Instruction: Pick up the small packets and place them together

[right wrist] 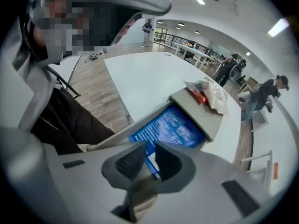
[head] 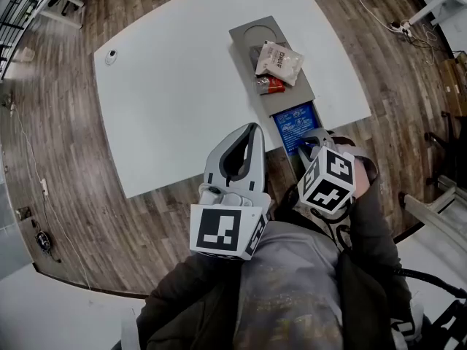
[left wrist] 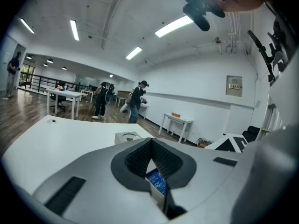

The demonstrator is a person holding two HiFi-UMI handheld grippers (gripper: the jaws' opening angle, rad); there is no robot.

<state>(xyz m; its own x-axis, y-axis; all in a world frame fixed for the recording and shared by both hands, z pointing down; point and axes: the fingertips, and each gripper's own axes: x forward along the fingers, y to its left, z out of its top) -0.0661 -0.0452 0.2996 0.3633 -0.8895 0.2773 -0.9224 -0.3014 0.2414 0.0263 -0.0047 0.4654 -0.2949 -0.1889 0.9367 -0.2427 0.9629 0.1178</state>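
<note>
A grey tray (head: 252, 35) lies along the right side of the white table (head: 175, 93). On it rest a white packet (head: 279, 60), a small red packet (head: 271, 85) just in front of it, and a blue packet (head: 294, 125) at the near end. My right gripper (head: 312, 146) points steeply down and is shut on the near edge of the blue packet (right wrist: 170, 127). In the right gripper view the gripper (right wrist: 148, 155) pinches that edge, with the red packet (right wrist: 197, 95) and white packet (right wrist: 212, 92) beyond. My left gripper (head: 252, 127) hovers left of the tray, shut and empty.
A small round object (head: 111, 55) sits at the table's far left corner. Wooden floor surrounds the table, with cables (head: 387, 24) at the upper right. In the left gripper view, people (left wrist: 135, 101) stand by other tables (left wrist: 177, 122) far behind.
</note>
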